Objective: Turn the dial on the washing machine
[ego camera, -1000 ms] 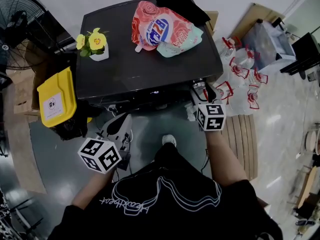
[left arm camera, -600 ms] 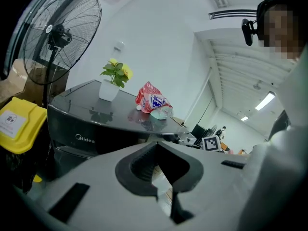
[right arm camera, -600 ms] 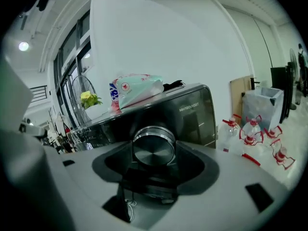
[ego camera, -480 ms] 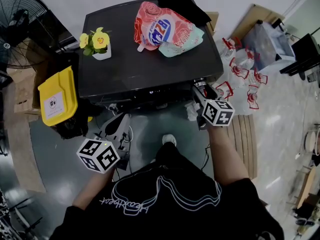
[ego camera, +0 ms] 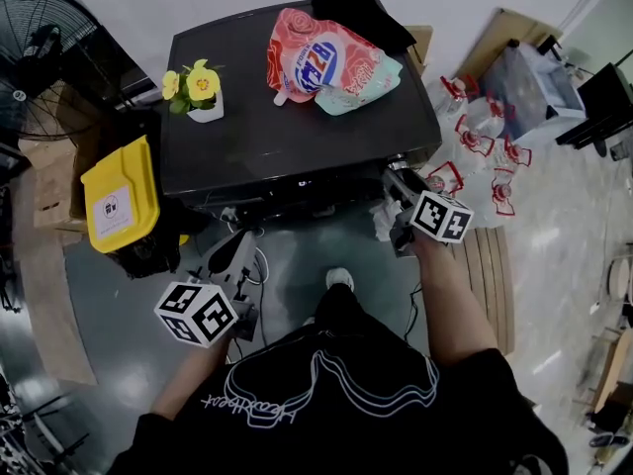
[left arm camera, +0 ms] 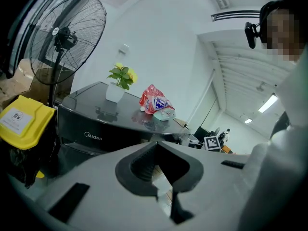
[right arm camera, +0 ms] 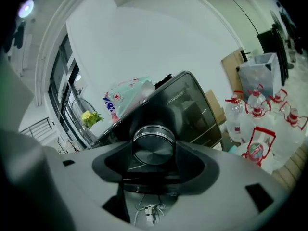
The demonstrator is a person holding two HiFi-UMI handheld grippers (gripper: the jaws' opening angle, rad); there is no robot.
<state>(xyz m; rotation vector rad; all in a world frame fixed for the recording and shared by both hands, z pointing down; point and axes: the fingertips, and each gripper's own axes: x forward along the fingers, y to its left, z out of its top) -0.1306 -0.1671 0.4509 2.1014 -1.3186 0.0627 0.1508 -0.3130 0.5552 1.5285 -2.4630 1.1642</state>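
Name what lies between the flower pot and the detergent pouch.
Only bare black washing machine top separates flower pot and detergent pouch; the head view shows it.

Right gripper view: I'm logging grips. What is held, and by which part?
The dial, by its round rim, with one jaw pressed on each side.

The washing machine (ego camera: 297,137) was glossy black, its dial (right arm camera: 153,146) brushed silver. The pouch (ego camera: 326,62) was red and pink with roses, blue lettering and a mint edge. The flower (ego camera: 201,80) was yellow, its pot (ego camera: 205,110) white, the bin (ego camera: 121,198) yellow. The left gripper (ego camera: 240,245) and right gripper (ego camera: 398,181) were pale grey, with black-on-white square markers.
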